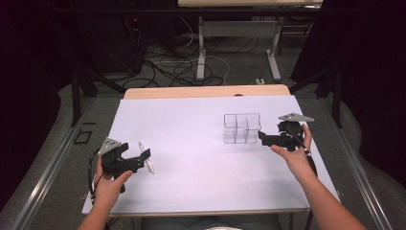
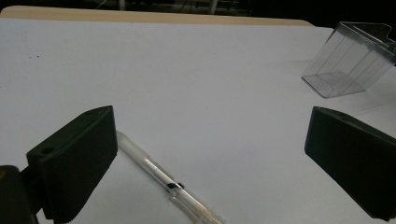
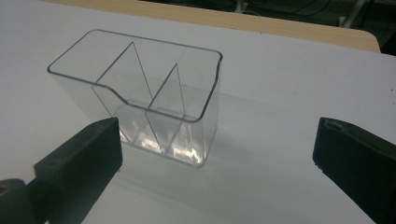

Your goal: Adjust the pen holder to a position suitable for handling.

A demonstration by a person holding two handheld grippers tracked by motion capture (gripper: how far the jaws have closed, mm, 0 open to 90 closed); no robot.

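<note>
Left gripper view showed the left claw gaping over a pen, likely light, slick; best pinched mid-barrel. Right claw gaped beside the organizer.

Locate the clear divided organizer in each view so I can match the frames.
High view: clear organizer right of centre, just left of the right gripper.
Left gripper view: upper right corner, looks tilted.
Right gripper view: centre-left, ahead of the open fingers.
Shared landmark: the table's wooden far edge.
</note>
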